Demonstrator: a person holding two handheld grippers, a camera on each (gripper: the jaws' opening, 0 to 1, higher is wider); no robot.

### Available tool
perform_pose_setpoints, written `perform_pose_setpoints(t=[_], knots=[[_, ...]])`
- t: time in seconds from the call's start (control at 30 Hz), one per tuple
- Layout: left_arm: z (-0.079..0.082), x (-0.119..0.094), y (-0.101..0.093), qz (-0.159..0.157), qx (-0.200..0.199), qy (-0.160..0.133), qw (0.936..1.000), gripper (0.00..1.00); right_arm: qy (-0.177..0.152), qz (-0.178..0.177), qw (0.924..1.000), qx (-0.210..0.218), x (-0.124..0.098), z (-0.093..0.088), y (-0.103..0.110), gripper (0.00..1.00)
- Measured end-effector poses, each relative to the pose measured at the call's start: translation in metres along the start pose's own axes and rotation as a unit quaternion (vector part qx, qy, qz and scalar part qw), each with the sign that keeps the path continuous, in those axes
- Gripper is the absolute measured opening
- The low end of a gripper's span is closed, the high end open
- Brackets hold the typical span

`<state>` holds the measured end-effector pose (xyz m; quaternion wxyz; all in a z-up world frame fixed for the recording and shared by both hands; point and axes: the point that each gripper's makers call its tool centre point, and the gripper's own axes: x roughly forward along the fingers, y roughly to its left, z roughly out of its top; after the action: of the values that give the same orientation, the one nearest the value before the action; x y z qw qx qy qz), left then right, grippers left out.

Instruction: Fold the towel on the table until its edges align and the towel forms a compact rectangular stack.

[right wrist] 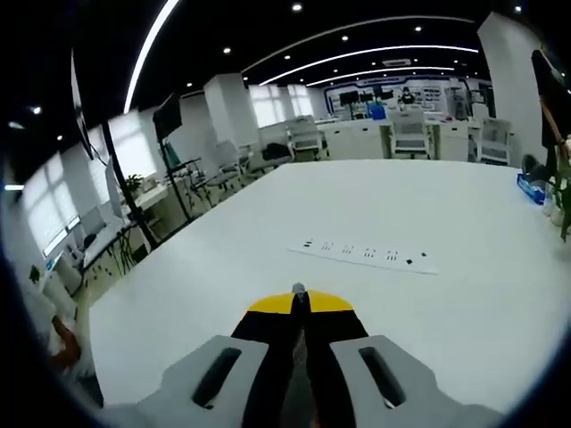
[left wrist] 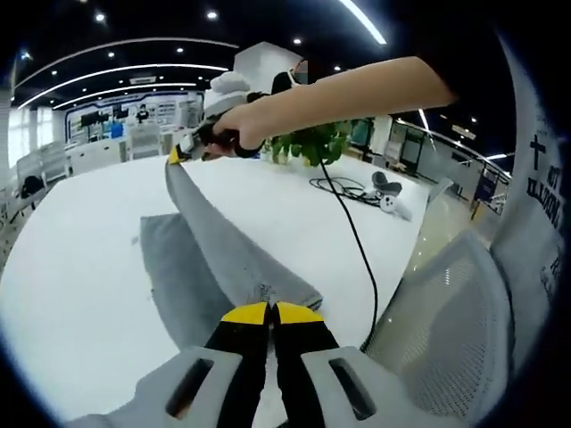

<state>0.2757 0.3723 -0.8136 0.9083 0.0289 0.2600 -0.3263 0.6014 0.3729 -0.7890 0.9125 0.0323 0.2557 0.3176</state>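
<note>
Both tongs are gripping the grey cloth towel (left wrist: 210, 250): left tongs (left wrist: 269, 312) pinching its near corner, right tongs (left wrist: 183, 153) its far one. Its lifted edge is stretching taut between them, running lengthwise away from the left tongs, while the rest is lying on the white tabletop (left wrist: 80, 267).

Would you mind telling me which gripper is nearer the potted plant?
Right. The right gripper holds a raised corner of the towel close beside the potted plant; the left gripper pinches the towel at the opposite side of the table, far from it.
</note>
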Motion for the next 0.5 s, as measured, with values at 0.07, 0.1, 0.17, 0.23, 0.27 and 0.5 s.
perform_pose_setpoints(t=[0.07, 0.1, 0.17, 0.23, 0.27, 0.5], knots=[[-0.005, -0.001, 0.004, -0.001, -0.006, 0.006, 1.0000, 0.01, 0.003, -0.001, 1.0000, 0.001, 0.004, -0.004, 0.002, 0.01], [-0.007, -0.001, 0.005, -0.004, -0.009, 0.008, 0.9999, 0.01, 0.005, -0.001, 1.0000, 0.001, 0.006, -0.006, 0.003, 0.01], [-0.012, -0.001, 0.009, -0.007, -0.023, 0.011, 0.9997, 0.01, 0.008, -0.003, 1.0000, 0.001, 0.010, -0.011, 0.004, 0.01], [-0.017, -0.001, 0.013, -0.006, -0.028, 0.017, 0.9995, 0.01, 0.011, -0.005, 0.9999, -0.001, 0.014, -0.014, 0.005, 0.01], [-0.018, -0.002, 0.014, -0.006, -0.031, 0.018, 0.9994, 0.01, 0.013, -0.006, 0.9999, -0.002, 0.017, -0.016, 0.006, 0.01], [-0.041, 0.003, 0.024, -0.005, -0.061, 0.051, 0.9968, 0.02, 0.036, -0.014, 0.9986, -0.036, 0.034, -0.035, 0.004, 0.01]])
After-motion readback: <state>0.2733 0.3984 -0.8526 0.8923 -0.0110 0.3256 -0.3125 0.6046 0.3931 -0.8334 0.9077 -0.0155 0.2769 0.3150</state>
